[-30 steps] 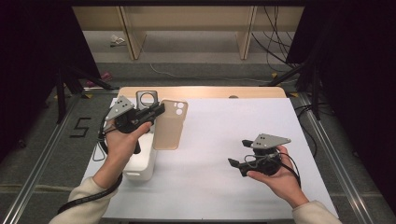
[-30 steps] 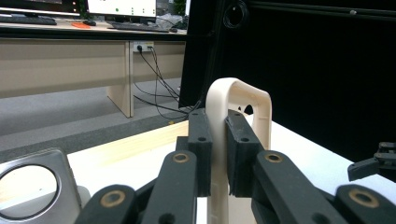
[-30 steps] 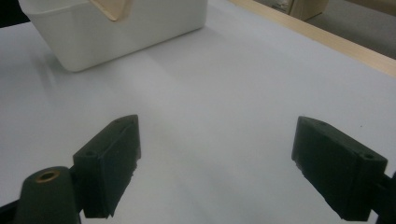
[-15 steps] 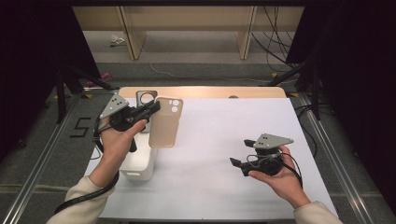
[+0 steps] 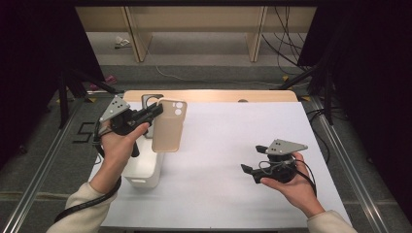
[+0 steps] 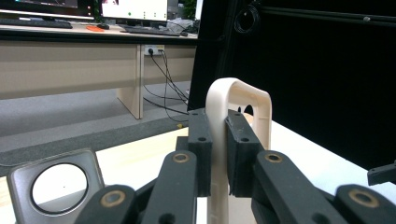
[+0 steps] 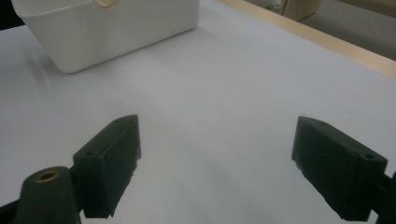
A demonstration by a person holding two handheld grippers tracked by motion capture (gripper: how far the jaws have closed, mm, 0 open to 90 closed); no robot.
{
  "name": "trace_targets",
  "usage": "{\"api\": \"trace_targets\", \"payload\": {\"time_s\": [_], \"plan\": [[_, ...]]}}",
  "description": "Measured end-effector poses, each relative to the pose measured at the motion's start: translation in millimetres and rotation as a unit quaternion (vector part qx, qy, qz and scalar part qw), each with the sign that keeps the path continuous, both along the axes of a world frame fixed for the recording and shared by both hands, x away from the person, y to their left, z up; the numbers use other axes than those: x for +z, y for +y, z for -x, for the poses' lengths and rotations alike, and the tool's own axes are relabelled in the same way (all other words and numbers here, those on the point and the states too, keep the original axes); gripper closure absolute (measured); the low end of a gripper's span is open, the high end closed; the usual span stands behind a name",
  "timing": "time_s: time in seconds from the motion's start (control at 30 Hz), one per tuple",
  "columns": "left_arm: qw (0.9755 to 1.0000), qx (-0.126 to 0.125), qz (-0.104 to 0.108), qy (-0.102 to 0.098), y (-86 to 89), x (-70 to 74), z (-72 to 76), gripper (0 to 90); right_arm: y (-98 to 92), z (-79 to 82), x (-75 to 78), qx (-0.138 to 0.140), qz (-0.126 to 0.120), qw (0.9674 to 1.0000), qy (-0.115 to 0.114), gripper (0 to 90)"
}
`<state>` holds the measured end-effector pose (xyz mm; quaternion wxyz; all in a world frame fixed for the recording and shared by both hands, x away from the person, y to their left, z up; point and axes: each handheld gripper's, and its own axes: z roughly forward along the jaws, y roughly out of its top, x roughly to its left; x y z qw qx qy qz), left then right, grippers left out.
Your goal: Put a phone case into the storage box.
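Note:
A beige phone case [image 5: 168, 128] hangs upright over the white mat, and my left gripper [image 5: 156, 110] is shut on its upper edge. In the left gripper view both pads [image 6: 201, 140] press the case's thin wall [image 6: 238, 86]. Just below and to the near side stands a white bin [image 5: 144, 171], which also appears in the right gripper view [image 7: 107, 28]. A grey phone case [image 5: 145, 103] with a round cut-out lies behind on the table's far edge [image 6: 91, 161]. My right gripper [image 5: 252, 159] hovers over the mat at the right, open with nothing between its fingers [image 7: 219, 154].
The white mat [image 5: 233, 136] covers most of a wooden table whose bare strip [image 5: 218, 95] runs along the back. Metal rails flank both sides. Dark curtains and cables stand beyond the table's far edge.
My left gripper has carried the beige case slightly to the left, toward the space above the bin. The right gripper has stayed where it was.

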<state>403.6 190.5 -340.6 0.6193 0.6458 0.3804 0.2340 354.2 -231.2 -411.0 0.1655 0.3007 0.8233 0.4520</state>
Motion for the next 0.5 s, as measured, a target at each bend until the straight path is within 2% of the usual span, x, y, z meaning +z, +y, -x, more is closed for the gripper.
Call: {"api": "trace_targets", "payload": {"time_s": [0.5], "plan": [[0.9998, 0.017, 0.005, -0.004, 17.2, 3.7, -3.7, 81.9, -0.4, 0.0, -0.8, -0.001, 0.0, 1.0, 0.003, 16.3]]}}
